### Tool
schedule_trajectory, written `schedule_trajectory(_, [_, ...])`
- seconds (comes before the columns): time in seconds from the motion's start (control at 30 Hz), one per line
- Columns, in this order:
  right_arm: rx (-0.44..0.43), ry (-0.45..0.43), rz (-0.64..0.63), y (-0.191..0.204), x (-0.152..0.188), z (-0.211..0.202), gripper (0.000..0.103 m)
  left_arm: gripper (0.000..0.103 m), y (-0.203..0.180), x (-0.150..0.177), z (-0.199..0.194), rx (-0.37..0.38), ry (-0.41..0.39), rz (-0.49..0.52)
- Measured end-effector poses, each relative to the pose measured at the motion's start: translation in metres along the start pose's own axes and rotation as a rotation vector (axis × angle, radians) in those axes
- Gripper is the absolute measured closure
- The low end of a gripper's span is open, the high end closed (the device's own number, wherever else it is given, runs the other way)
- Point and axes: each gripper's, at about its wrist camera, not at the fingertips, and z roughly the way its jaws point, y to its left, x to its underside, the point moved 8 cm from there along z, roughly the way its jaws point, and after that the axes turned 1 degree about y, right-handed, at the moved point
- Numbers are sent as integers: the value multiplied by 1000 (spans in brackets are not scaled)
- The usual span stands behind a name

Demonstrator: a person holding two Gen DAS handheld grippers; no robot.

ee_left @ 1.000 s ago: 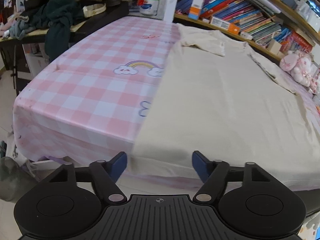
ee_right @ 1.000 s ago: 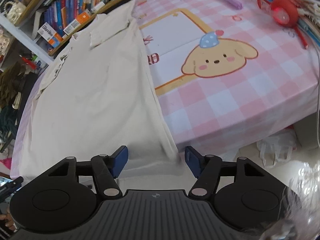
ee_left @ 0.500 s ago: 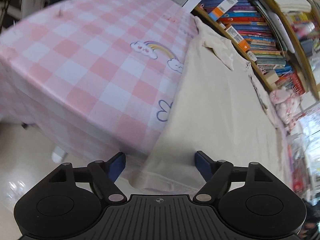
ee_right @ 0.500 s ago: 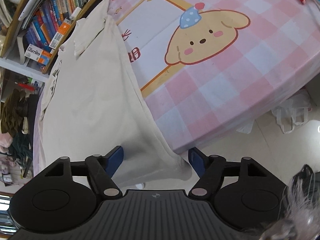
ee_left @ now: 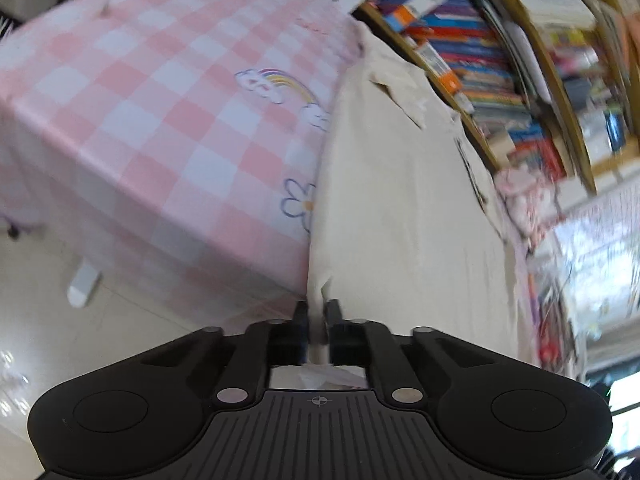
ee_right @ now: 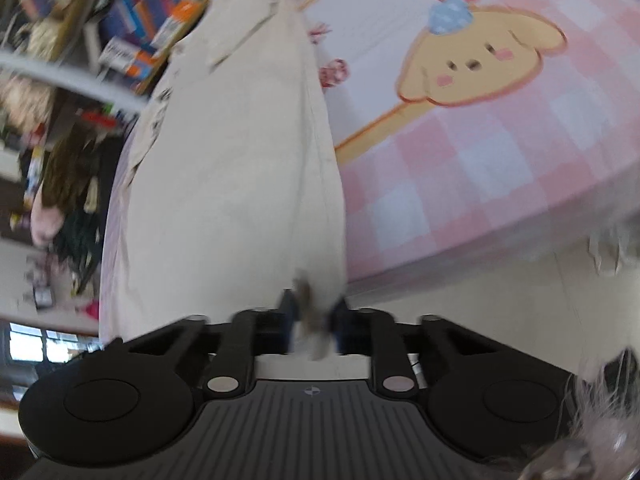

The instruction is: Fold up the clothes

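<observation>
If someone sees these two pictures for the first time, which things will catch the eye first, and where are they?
First comes the large cream garment, spread along the pink checked bedcover, with its near corners pinched in the left gripper and the right gripper, whose jaws have just closed on the cloth. Next is the cartoon puppy print on the cover, right of the garment in the right wrist view. Crowded bookshelves stand behind the bed.

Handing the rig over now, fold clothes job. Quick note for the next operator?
Left gripper: jaws have just closed, shut on the near hem corner of the cream cotton shirt.
Right gripper: jaws have just closed too, pinching the shirt's other hem corner.
Shirt lies flat on the pink checked bed sheet, collar end toward the bookshelf.
Done: both hem corners gripped.
Left: no fold yet; probably lift the hem and carry it toward the collar.
</observation>
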Motion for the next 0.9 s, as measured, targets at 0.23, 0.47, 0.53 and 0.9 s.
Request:
schedule_trajectory(0.23, [4, -28, -70, 14, 9, -24, 94, 100, -13, 6, -25, 21, -34, 33])
schedule_trajectory(0.47, [-11, -17, -48, 5, 44, -47, 94, 100, -12, 41, -46, 3, -11, 15])
schedule_trajectory(0.53, [-16, -13, -28, -2, 56, -53, 94, 100, -13, 54, -53, -5, -1, 7])
schedule_trajectory(0.9, [-73, 4, 32, -17, 91, -69, 94, 100, -24, 79, -70, 21, -39, -67])
